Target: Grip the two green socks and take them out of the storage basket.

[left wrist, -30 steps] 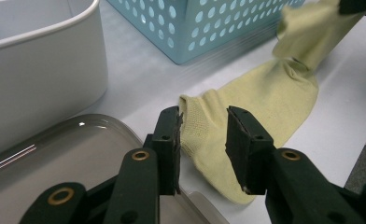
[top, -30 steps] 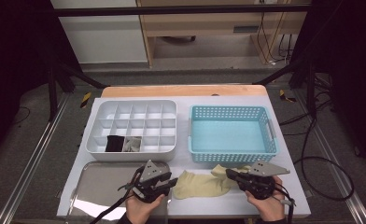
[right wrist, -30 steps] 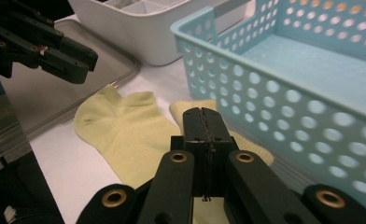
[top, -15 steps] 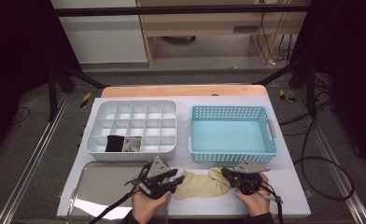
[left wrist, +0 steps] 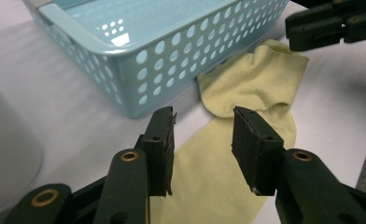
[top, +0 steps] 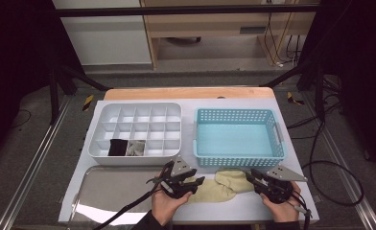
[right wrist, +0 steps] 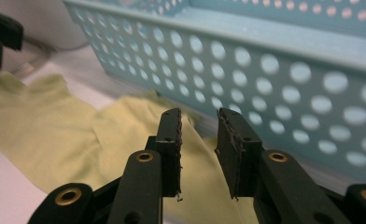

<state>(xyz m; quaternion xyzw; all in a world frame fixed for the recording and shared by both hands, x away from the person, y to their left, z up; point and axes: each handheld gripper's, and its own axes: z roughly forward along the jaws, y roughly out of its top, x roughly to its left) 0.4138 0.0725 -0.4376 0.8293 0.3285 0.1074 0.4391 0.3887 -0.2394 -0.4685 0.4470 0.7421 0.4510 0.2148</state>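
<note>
A pale yellow sock (top: 219, 184) lies flat on the white table just in front of the blue basket (top: 238, 160). My left gripper (top: 195, 182) hovers over the sock's left end, its jaws apart above the cloth (left wrist: 246, 88) with nothing pinched. My right gripper (top: 251, 176) sits at the sock's right end, close to the basket wall (right wrist: 284, 70). Its jaws stand apart over the sock (right wrist: 45, 126), gripping nothing. Both pairs of jaws have just been opening. The right gripper (left wrist: 330, 23) appears at the top right of the left gripper view.
The blue basket is empty. A white compartment box (top: 135, 112) at the back left holds a black item (top: 117, 147) and a pale one (top: 137, 148). A shiny metal tray (top: 114, 191) lies at the front left, beside my left hand.
My left gripper has slid right onto the sock's left end. My right gripper moved left over the sock's right end, then drew back right with its jaws parted.
</note>
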